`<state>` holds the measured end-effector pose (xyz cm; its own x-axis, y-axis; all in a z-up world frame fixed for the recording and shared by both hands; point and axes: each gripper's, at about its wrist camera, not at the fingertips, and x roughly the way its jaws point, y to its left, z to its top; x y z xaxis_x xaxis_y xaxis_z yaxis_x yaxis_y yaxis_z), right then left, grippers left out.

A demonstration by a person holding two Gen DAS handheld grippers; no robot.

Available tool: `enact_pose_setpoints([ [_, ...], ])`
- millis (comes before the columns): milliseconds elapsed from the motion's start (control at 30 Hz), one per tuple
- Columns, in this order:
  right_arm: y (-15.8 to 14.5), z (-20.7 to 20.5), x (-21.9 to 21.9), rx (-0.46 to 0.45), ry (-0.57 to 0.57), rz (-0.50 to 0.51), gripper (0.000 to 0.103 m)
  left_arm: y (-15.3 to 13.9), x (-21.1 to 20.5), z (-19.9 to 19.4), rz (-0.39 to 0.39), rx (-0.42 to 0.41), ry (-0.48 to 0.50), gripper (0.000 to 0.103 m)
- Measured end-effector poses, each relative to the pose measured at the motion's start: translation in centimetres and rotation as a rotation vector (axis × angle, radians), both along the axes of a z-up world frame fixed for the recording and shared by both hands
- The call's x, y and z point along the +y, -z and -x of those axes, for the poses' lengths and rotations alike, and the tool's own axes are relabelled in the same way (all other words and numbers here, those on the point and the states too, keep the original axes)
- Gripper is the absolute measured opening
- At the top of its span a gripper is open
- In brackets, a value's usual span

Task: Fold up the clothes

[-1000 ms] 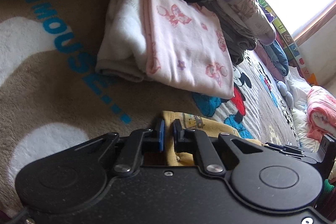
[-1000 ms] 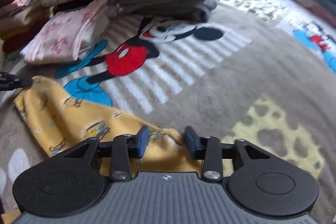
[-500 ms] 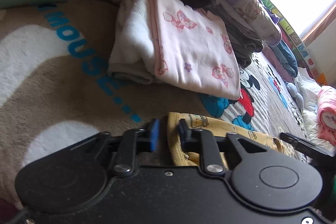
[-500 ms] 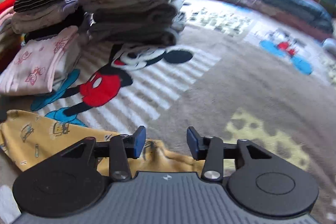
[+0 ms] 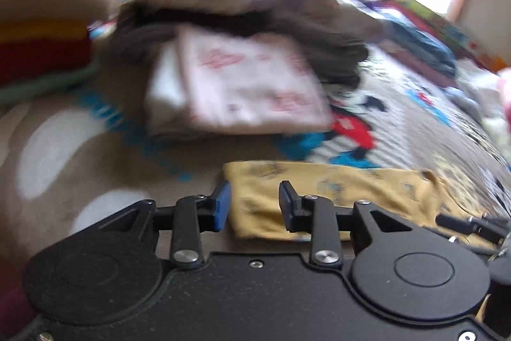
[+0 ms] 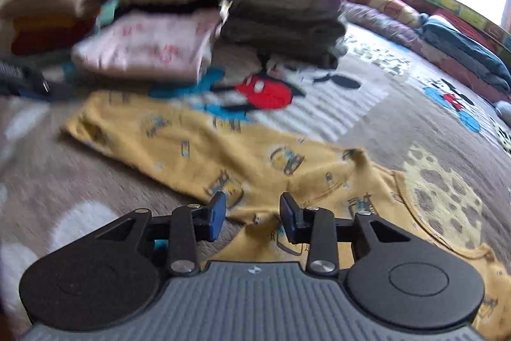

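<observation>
A yellow printed garment [image 5: 335, 184] lies stretched out flat on the cartoon blanket [image 5: 80, 155]. My left gripper [image 5: 255, 203] hovers at the garment's left end. Its jaws are opening, the cloth's edge shows between them, and the pads [image 5: 222, 203] do not press on it. In the right wrist view the same yellow garment [image 6: 255, 155] runs from the left down to the lower right. My right gripper [image 6: 252, 213] is above its lower edge. Its jaws are closing with a wide gap, and the cloth lies under them, not pinched. Both views are blurred.
A folded white garment with pink prints [image 6: 150, 50] sits just beyond the yellow one. Behind it are tall stacks of folded clothes [image 6: 281, 15]. Rolled bedding [image 6: 463, 50] lines the far right edge by a bright window. The other gripper's tip [image 5: 472, 226] shows at the right.
My left gripper has let go of the yellow garment's edge and drawn back. The right gripper's jaws have widened and it has pulled back too, so more of the garment shows.
</observation>
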<state>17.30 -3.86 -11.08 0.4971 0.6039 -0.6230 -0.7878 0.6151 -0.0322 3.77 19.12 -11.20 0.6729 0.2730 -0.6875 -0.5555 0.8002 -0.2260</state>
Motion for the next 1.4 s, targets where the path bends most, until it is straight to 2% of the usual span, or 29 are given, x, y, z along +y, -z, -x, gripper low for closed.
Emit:
enact_pose_setpoints([
  [33, -0.7, 0.3, -1.0, 0.015, 0.025, -0.039, 0.038, 1.2, 0.0, -0.8, 0.024, 0.047, 0.021, 0.030],
  [67, -1.2, 0.5, -2.4, 0.040, 0.059, -0.078, 0.038, 1.2, 0.0, -0.7, 0.020, 0.049, 0.018, 0.030],
  [200, -2.7, 1.2, -11.1, 0.152, 0.246, -0.249, 0.039, -0.5, -0.6, 0.0, 0.023, 0.000, 0.032, 0.030],
  [433, -2.1, 2.9, -30.8, 0.215, 0.744, -0.392, 0.040, -2.1, -4.1, -0.1, 0.083, -0.051, 0.151, 0.030],
  [533, -1.0, 4.7, -38.0, 0.267, 0.957, -0.515, 0.046, -2.4, -5.7, -0.5, 0.101, -0.048, 0.196, 0.031],
  [600, 0.2, 5.7, -41.7, 0.317, 1.059, -0.617, 0.048, -2.5, -6.7, -0.6, 0.125, -0.046, 0.219, 0.039],
  [633, 0.9, 6.2, -43.0, 0.338, 1.098, -0.665, 0.048, -2.6, -7.2, -0.6, 0.136, -0.046, 0.228, 0.046],
  [667, 1.6, 6.6, -44.2, 0.359, 1.131, -0.710, 0.049, -2.6, -7.7, -0.6, 0.148, -0.046, 0.238, 0.046],
  [733, 3.0, 7.1, -45.7, 0.406, 1.163, -0.781, 0.053, -2.8, -8.8, -0.7, 0.161, -0.045, 0.258, 0.046],
  [833, 4.9, 6.9, -46.7, 0.481, 1.183, -0.865, 0.054, -3.3, -10.8, -0.4, 0.148, -0.045, 0.303, 0.047],
  [933, 6.1, 6.4, -47.0, 0.510, 1.196, -0.916, 0.054, -3.8, -12.4, 0.0, 0.133, -0.044, 0.349, 0.047],
  [1267, 8.6, 4.0, -47.5, 0.442, 1.221, -0.977, 0.051, -4.1, -13.4, 1.4, 0.101, -0.019, 0.383, 0.047],
  [1333, 8.7, 3.9, -47.3, 0.434, 1.202, -0.972, 0.045, -3.9, -13.7, 1.3, 0.098, -0.010, 0.390, 0.047],
  [1367, 8.8, 3.9, -47.2, 0.438, 1.188, -0.971, 0.035, -3.8, -13.8, 1.3, 0.096, -0.006, 0.395, 0.047],
  [1400, 9.0, 4.0, -47.2, 0.449, 1.175, -0.980, 0.021, -3.7, -14.0, 1.2, 0.094, -0.001, 0.401, 0.047],
])
